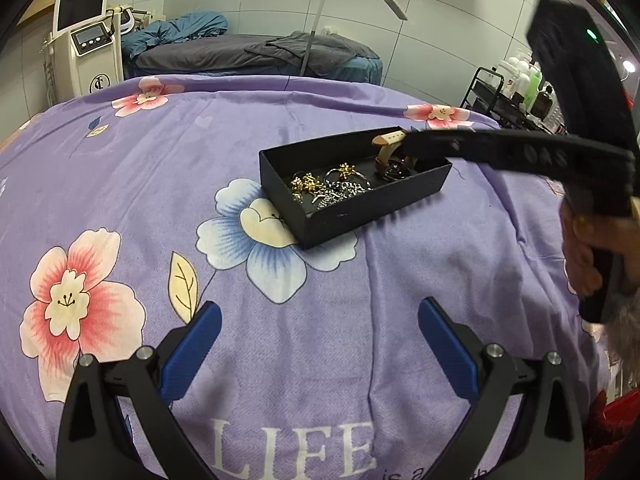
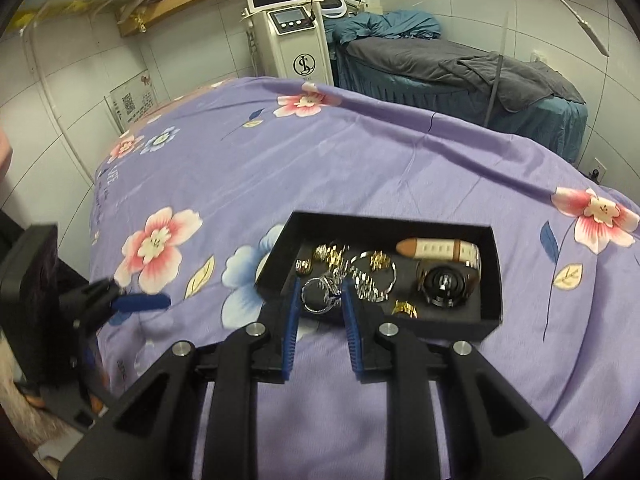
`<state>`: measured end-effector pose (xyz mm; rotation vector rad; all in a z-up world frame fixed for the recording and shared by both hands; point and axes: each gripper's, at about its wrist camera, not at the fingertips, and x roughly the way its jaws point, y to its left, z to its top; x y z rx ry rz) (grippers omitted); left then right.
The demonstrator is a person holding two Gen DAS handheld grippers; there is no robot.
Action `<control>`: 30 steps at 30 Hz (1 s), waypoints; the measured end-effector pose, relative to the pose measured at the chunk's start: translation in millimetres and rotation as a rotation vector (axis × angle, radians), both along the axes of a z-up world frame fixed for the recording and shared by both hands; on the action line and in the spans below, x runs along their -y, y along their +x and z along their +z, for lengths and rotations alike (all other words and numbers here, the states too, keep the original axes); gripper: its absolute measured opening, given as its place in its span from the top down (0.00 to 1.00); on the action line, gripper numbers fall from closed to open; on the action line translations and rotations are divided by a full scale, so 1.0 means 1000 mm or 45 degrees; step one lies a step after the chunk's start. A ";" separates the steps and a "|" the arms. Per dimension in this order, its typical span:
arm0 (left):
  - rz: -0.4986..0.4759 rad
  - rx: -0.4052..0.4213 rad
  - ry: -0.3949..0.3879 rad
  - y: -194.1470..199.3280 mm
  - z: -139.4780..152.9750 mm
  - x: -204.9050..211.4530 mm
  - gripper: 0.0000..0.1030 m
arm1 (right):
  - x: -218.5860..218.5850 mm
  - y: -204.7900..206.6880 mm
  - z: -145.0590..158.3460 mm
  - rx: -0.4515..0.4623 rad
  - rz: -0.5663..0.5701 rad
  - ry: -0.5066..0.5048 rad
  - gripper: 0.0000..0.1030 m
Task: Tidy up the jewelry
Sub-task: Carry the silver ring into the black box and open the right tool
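The right gripper (image 2: 320, 292) hangs over the near edge of the black box (image 1: 360, 212), jaws drawn narrow with nothing visibly pinched between them; a silver ring seen through the gap looks to lie inside the box. My read: a piece has gone in and this hand is clear for the next one. The left gripper (image 1: 320, 320) waits short of the box, jaws spread wide and empty above the purple flowered bedspread (image 1: 200, 160). Inside the box, gold earrings (image 2: 332, 254) and silver chains (image 2: 368, 280) crowd the left end, a watch (image 2: 446, 280) with a tan strap fills the right end. No loose jewelry shows on the bedspread, so the next move calls for finding what remains.
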<state>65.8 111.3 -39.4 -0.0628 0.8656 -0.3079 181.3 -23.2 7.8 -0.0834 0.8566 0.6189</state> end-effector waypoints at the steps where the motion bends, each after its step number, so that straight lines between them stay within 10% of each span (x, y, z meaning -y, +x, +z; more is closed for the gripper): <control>1: -0.001 0.001 0.002 0.000 0.000 0.001 0.06 | -0.003 0.006 0.000 -0.003 0.000 -0.005 0.79; 10: -0.004 -0.007 0.020 0.004 0.000 0.003 0.06 | -0.019 0.043 -0.022 -0.075 -0.042 -0.068 0.77; 15: -0.007 -0.014 0.027 0.006 -0.001 0.006 0.06 | -0.017 0.041 -0.028 -0.061 -0.091 -0.068 0.42; 30: -0.012 -0.028 0.114 0.007 0.003 0.013 0.06 | 0.007 -0.011 -0.017 -0.065 -0.119 -0.238 0.25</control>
